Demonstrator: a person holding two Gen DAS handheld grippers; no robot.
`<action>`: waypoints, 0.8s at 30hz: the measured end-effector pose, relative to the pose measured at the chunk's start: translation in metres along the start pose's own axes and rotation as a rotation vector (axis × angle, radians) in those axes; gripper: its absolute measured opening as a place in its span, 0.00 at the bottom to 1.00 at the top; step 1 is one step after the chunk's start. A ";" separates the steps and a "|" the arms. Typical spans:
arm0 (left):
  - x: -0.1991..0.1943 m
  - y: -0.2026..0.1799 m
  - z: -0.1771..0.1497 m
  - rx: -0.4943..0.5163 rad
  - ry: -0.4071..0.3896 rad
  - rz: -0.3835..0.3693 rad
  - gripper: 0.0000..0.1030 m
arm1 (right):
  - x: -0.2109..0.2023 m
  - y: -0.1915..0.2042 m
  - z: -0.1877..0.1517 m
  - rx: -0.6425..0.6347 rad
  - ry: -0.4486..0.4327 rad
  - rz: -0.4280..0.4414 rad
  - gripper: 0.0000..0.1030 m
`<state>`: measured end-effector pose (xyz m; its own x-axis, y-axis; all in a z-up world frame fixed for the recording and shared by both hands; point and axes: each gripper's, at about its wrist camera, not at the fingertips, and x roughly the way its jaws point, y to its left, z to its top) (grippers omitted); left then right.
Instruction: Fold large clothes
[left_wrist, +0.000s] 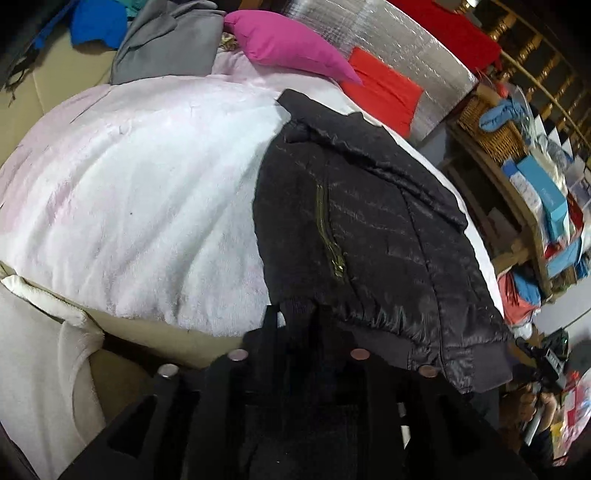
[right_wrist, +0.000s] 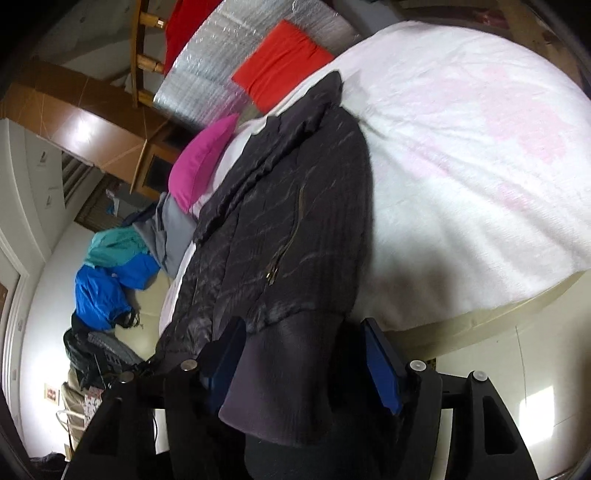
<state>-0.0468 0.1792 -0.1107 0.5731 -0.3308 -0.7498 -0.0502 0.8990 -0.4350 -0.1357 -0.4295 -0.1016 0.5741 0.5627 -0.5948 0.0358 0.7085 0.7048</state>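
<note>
A black quilted jacket (left_wrist: 369, 229) with a brass pocket zip (left_wrist: 327, 236) lies folded lengthwise on the white and pink blanket (left_wrist: 147, 184), along the bed's near edge. Its ribbed hem hangs over that edge. My left gripper (left_wrist: 295, 321) sits at the hem's left corner, fingers dark and slightly apart, with the ribbing between them and not visibly pinched. In the right wrist view the jacket (right_wrist: 288, 229) runs away from me across the blanket (right_wrist: 461, 166). My right gripper (right_wrist: 303, 354) stands wide open. The hem droops between its blue pads (right_wrist: 380, 365) without being squeezed.
A magenta pillow (left_wrist: 288, 44), grey clothes (left_wrist: 166, 44) and blue garments (left_wrist: 96, 26) lie at the bed's far side. A red cushion (left_wrist: 384, 92) rests on a silver foil mat (left_wrist: 406, 48). Wooden shelves with boxes (left_wrist: 535, 192) stand to the right. White cloth (left_wrist: 37, 369) hangs lower left.
</note>
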 end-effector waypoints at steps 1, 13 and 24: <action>-0.003 0.003 -0.002 -0.004 -0.002 0.003 0.33 | -0.002 -0.002 0.001 0.005 -0.002 0.002 0.66; 0.022 0.003 -0.002 -0.038 0.076 -0.079 0.51 | 0.040 -0.003 0.016 0.009 0.073 0.027 0.65; 0.023 0.019 0.004 -0.108 0.070 -0.091 0.50 | 0.044 0.000 0.013 -0.016 0.101 0.008 0.47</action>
<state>-0.0313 0.1897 -0.1341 0.5209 -0.4322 -0.7362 -0.0906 0.8295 -0.5511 -0.1001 -0.4105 -0.1227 0.4892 0.6080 -0.6253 0.0176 0.7099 0.7041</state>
